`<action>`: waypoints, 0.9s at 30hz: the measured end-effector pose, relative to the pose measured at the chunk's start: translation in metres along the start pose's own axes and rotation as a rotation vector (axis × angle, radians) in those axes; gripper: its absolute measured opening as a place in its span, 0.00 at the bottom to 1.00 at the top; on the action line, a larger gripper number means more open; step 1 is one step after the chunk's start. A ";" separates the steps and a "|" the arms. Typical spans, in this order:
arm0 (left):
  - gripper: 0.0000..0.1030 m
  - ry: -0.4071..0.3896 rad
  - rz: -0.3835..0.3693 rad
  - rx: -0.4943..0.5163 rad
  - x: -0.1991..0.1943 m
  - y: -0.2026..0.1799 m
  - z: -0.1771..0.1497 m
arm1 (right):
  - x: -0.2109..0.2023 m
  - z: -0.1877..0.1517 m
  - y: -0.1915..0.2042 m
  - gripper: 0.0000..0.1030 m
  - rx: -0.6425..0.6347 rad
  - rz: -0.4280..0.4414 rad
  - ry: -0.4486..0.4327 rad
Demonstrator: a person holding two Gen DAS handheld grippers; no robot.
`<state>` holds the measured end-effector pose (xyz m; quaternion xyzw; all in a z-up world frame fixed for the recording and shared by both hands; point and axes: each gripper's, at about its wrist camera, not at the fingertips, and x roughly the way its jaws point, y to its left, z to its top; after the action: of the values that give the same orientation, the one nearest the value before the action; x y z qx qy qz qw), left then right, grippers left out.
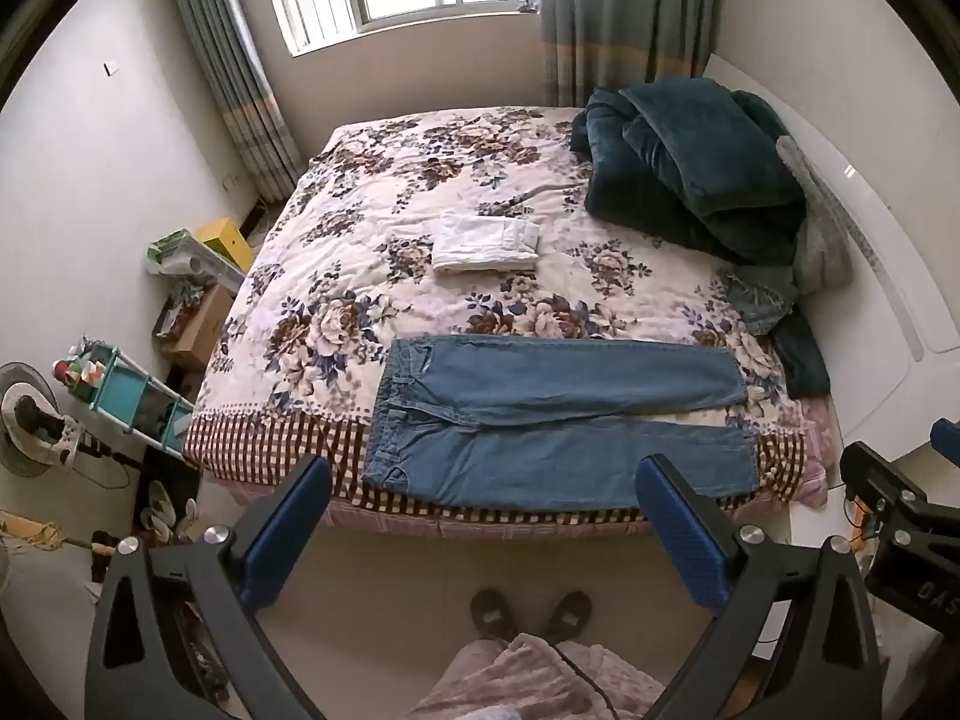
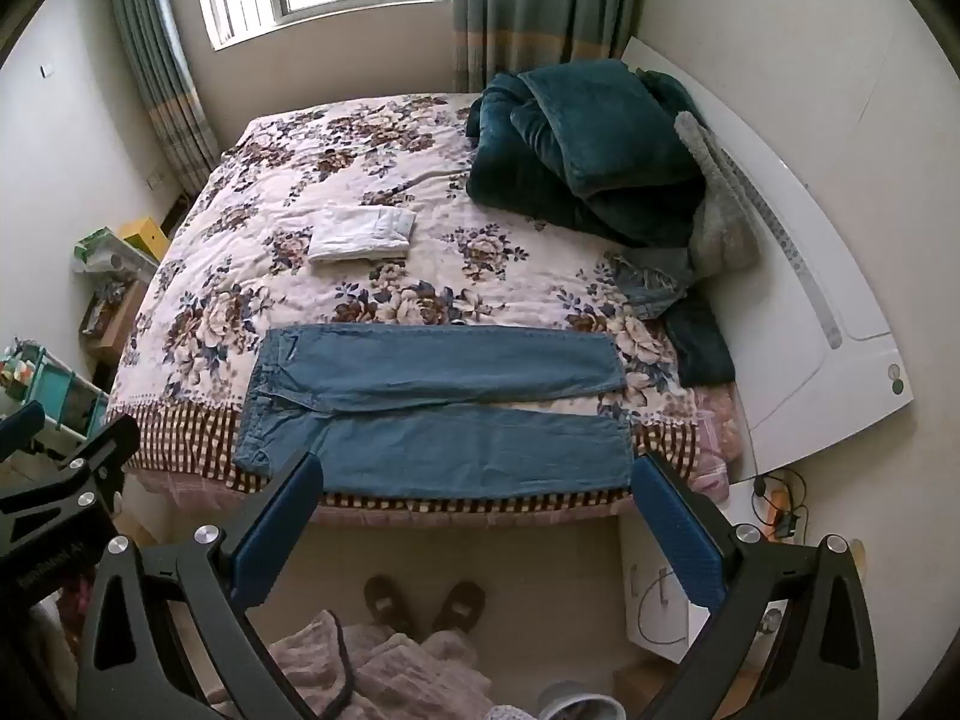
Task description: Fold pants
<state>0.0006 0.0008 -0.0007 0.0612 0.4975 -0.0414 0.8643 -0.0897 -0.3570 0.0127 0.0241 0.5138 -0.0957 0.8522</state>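
A pair of blue jeans [image 1: 552,420] lies flat along the near edge of the bed, waistband to the left, legs stretched to the right and slightly apart; it also shows in the right wrist view [image 2: 432,414]. My left gripper [image 1: 483,480] is open and empty, held above the floor just short of the bed's edge, in front of the lower leg. My right gripper [image 2: 474,474] is open and empty too, in front of the same near leg. Neither touches the jeans. The right gripper's body [image 1: 894,510] shows at the right edge of the left wrist view.
The bed has a floral quilt [image 1: 372,228]. A folded white garment [image 1: 486,243] lies mid-bed. A dark green blanket heap [image 1: 690,174] sits at the back right by the white headboard [image 1: 870,276]. Shelves and boxes [image 1: 132,384] stand left of the bed. Slippered feet [image 1: 528,609] stand on the floor.
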 end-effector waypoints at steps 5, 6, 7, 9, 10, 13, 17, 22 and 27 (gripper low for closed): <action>1.00 -0.009 0.007 0.002 -0.001 0.000 0.000 | -0.002 -0.001 -0.003 1.00 0.003 -0.001 -0.006; 1.00 -0.011 0.008 0.002 -0.001 0.000 -0.001 | -0.003 -0.001 -0.003 1.00 0.002 -0.003 -0.009; 1.00 -0.012 0.008 0.002 -0.002 0.000 -0.001 | -0.004 -0.002 -0.004 1.00 0.002 -0.005 -0.012; 1.00 -0.010 0.007 0.002 -0.001 0.000 -0.001 | -0.006 -0.003 -0.005 1.00 0.004 -0.007 -0.017; 1.00 -0.011 0.009 0.001 -0.001 0.000 -0.001 | -0.008 -0.005 -0.006 1.00 0.004 -0.008 -0.019; 1.00 -0.012 0.008 0.002 -0.001 0.000 -0.001 | -0.005 -0.004 -0.006 1.00 -0.001 -0.003 0.002; 1.00 -0.013 0.008 0.001 -0.001 0.000 -0.001 | -0.005 -0.005 -0.006 1.00 -0.002 -0.002 0.003; 1.00 -0.017 0.009 0.003 -0.001 0.000 -0.001 | -0.015 -0.008 -0.007 1.00 0.007 -0.002 0.002; 1.00 -0.017 0.010 0.003 -0.002 -0.001 -0.001 | -0.015 -0.007 -0.007 1.00 0.008 0.000 0.001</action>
<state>-0.0011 0.0002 0.0003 0.0644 0.4899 -0.0384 0.8686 -0.1042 -0.3611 0.0234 0.0278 0.5140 -0.0978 0.8517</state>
